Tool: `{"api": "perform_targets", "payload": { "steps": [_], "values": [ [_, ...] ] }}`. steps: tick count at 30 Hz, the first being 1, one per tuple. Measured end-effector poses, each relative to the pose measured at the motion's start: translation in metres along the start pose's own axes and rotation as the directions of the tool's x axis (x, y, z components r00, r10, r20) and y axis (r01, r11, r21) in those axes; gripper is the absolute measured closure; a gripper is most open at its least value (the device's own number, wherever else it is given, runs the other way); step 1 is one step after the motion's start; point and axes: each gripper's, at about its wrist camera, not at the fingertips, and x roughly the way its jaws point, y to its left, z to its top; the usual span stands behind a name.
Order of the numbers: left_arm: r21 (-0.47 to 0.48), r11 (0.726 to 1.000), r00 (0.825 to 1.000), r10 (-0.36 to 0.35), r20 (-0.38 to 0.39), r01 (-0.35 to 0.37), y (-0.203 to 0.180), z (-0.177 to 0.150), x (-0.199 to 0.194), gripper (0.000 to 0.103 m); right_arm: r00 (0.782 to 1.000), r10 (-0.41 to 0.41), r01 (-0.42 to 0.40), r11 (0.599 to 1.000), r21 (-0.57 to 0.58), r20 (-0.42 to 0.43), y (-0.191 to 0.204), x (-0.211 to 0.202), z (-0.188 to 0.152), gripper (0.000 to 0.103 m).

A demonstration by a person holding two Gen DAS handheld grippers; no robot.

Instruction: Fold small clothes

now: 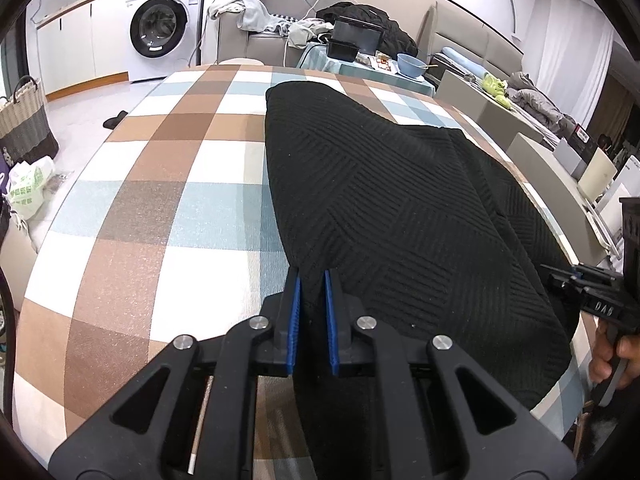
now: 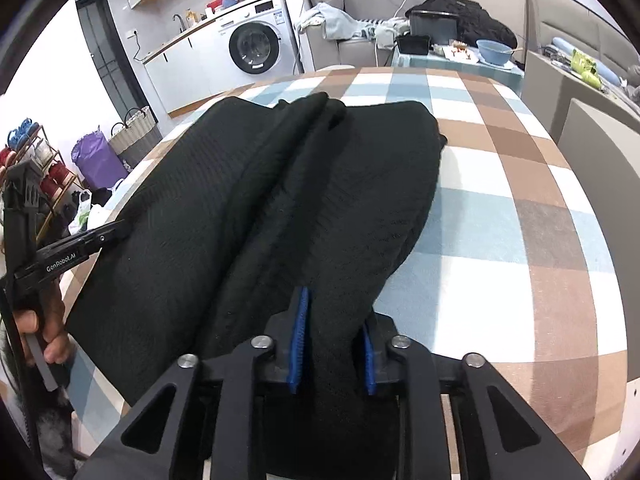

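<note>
A black ribbed knit garment (image 1: 392, 208) lies lengthwise on the checked tablecloth (image 1: 160, 184). My left gripper (image 1: 312, 280) is shut on its near left corner, the blue pads pinching the cloth. In the right wrist view the same black garment (image 2: 248, 200) shows a raised fold down its middle. My right gripper (image 2: 332, 320) is shut on a thick bunch of its near edge, which fills the gap between the blue pads. Each gripper appears at the edge of the other's view: the right gripper (image 1: 560, 276) and the left gripper (image 2: 120, 228), both at the garment's near corners.
Beyond the table stand a washing machine (image 1: 160, 28), a grey sofa with clothes (image 1: 256, 16), and a side table with a blue bowl (image 1: 412, 65). A woven basket (image 1: 24, 120) and bags sit on the floor at left. Chair backs (image 2: 600, 152) line the table's right side.
</note>
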Motion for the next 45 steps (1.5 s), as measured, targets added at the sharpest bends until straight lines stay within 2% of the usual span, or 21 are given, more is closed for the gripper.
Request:
{"api": "perform_targets", "payload": {
  "steps": [3, 5, 7, 10, 11, 13, 14, 20, 22, 24, 25, 28, 29, 30, 31, 33, 34, 38, 39, 45],
  "values": [
    [0.001, 1.000, 1.000, 0.008, -0.003, -0.008, -0.001, 0.001, 0.000, 0.090, 1.000, -0.007, 0.007, 1.000, 0.023, 0.015, -0.010, -0.015, 0.002, 0.079],
    [-0.006, 1.000, 1.000, 0.018, -0.011, -0.018, 0.000, 0.002, 0.001, 0.080, 0.999, -0.022, 0.020, 0.999, 0.037, 0.048, -0.014, -0.026, 0.006, 0.078],
    [-0.019, 0.999, 0.999, 0.031, -0.007, -0.031, 0.002, 0.003, -0.001, 0.059, 0.994, -0.022, 0.017, 0.999, 0.046, 0.104, -0.014, -0.040, 0.012, 0.078],
    [-0.029, 0.999, 0.999, 0.036, 0.024, -0.035, 0.004, 0.004, -0.009, 0.054, 0.988, -0.005, -0.002, 0.999, 0.045, 0.152, -0.011, -0.051, 0.022, 0.078],
    [-0.029, 0.999, 0.999, 0.027, 0.028, -0.026, 0.004, 0.005, -0.011, 0.052, 0.988, 0.011, -0.017, 0.999, 0.039, 0.154, -0.009, -0.050, 0.026, 0.078],
    [-0.029, 0.999, 0.999, 0.028, 0.037, -0.027, 0.002, 0.006, -0.015, 0.040, 0.989, 0.052, -0.057, 0.998, 0.033, 0.138, -0.004, -0.040, 0.033, 0.077],
    [-0.028, 0.999, 0.998, 0.033, 0.045, -0.032, 0.002, 0.006, -0.016, 0.038, 0.990, 0.068, -0.073, 0.997, 0.034, 0.120, -0.002, -0.031, 0.035, 0.077],
    [-0.008, 1.000, 0.999, 0.009, 0.040, -0.008, -0.012, 0.006, -0.019, 0.035, 0.984, 0.180, -0.180, 0.980, 0.086, 0.008, 0.004, 0.028, 0.044, 0.077],
    [0.011, 1.000, 0.999, 0.011, 0.037, -0.011, -0.018, 0.004, -0.018, 0.033, 0.982, 0.190, -0.190, 0.978, 0.084, 0.001, 0.008, 0.038, 0.046, 0.082],
    [0.029, 1.000, 1.000, 0.002, 0.031, -0.003, -0.024, 0.003, -0.018, 0.033, 0.985, 0.174, -0.173, 0.983, 0.066, 0.001, 0.013, 0.043, 0.049, 0.097],
    [0.034, 0.999, 1.000, -0.002, 0.029, 0.001, -0.026, 0.002, -0.018, 0.033, 0.983, 0.185, -0.185, 0.980, 0.071, 0.001, 0.014, 0.045, 0.052, 0.098],
    [0.056, 0.998, 0.999, 0.003, 0.035, -0.005, -0.030, 0.001, -0.020, 0.033, 0.977, 0.186, -0.187, 0.982, 0.010, 0.102, 0.023, 0.019, 0.055, 0.099],
    [0.059, 0.998, 0.999, 0.007, 0.037, -0.009, -0.029, 0.000, -0.020, 0.033, 0.963, 0.214, -0.216, 0.976, -0.004, 0.164, 0.024, 0.001, 0.056, 0.099],
    [0.056, 0.998, 0.999, 0.013, 0.034, -0.015, -0.028, 0.000, -0.019, 0.033, 0.960, 0.215, -0.217, 0.976, -0.008, 0.178, 0.023, -0.004, 0.056, 0.099],
    [0.049, 0.999, 1.000, 0.014, 0.028, -0.015, -0.027, 0.000, -0.017, 0.033, 0.964, 0.184, -0.185, 0.983, -0.013, 0.190, 0.021, -0.009, 0.055, 0.099],
    [0.037, 0.999, 1.000, 0.006, 0.013, -0.007, -0.024, 0.000, -0.014, 0.033, 0.987, 0.065, -0.066, 0.998, -0.001, 0.150, 0.013, 0.000, 0.054, 0.099],
    [0.035, 0.999, 1.000, 0.006, 0.009, -0.007, -0.024, 0.000, -0.013, 0.033, 0.992, 0.047, -0.050, 0.998, 0.023, 0.120, 0.007, 0.009, 0.054, 0.099],
    [0.039, 0.999, 1.000, 0.004, 0.009, -0.005, -0.024, -0.001, -0.012, 0.033, 0.999, 0.045, -0.047, 0.997, 0.062, 0.022, -0.006, 0.030, 0.048, 0.097],
    [0.041, 0.999, 1.000, 0.004, 0.009, -0.004, -0.024, 0.000, -0.011, 0.033, 0.998, 0.054, -0.055, 0.996, 0.067, 0.025, -0.006, 0.030, 0.046, 0.094],
    [0.048, 0.999, 1.000, 0.000, -0.003, 0.000, -0.025, 0.000, -0.006, 0.033, 0.994, 0.106, -0.105, 0.987, 0.122, 0.003, -0.016, 0.037, 0.054, 0.092]
  ]
}}
